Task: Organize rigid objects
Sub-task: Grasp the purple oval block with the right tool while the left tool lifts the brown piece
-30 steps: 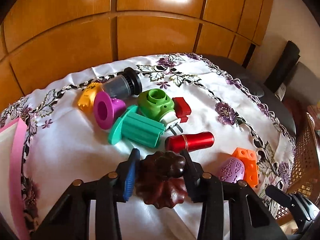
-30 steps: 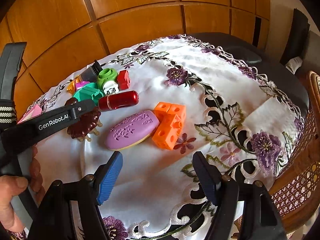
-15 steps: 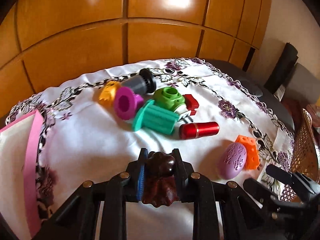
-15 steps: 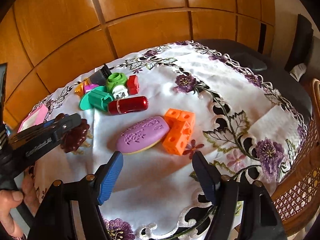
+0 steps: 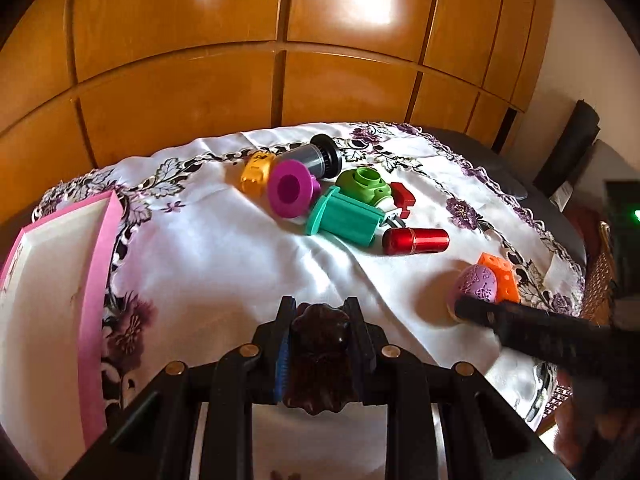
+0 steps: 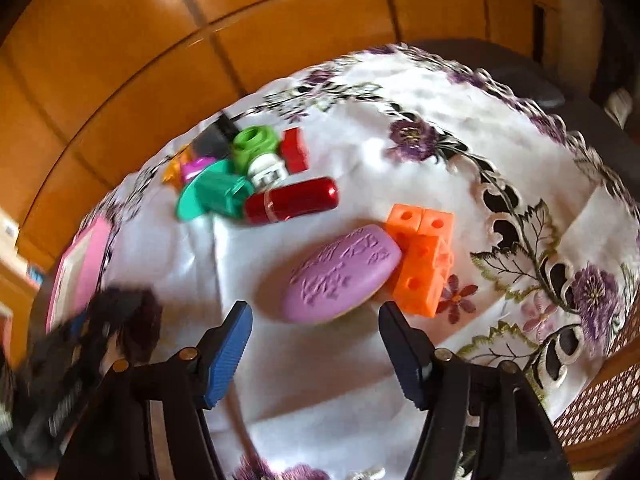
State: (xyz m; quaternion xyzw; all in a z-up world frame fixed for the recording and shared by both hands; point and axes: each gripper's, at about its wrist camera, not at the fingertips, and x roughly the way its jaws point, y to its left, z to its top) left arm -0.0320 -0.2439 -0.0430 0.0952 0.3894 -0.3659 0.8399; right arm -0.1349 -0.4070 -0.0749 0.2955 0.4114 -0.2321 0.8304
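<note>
My left gripper (image 5: 320, 344) is clamped on the glossy, scalloped brown shell (image 5: 320, 360) above the satiny cloth's (image 5: 224, 264) near edge, while my right gripper (image 6: 314, 344), ribbed blue pads apart, hovers before the embossed lilac oval (image 6: 340, 274) touching the holed orange cubes (image 6: 424, 264).

Behind the table's embroidered white tablecloth (image 5: 224, 264) stands a glossy wooden panel wall (image 5: 224, 80); a dark chair (image 5: 568, 152) is at its right.
</note>
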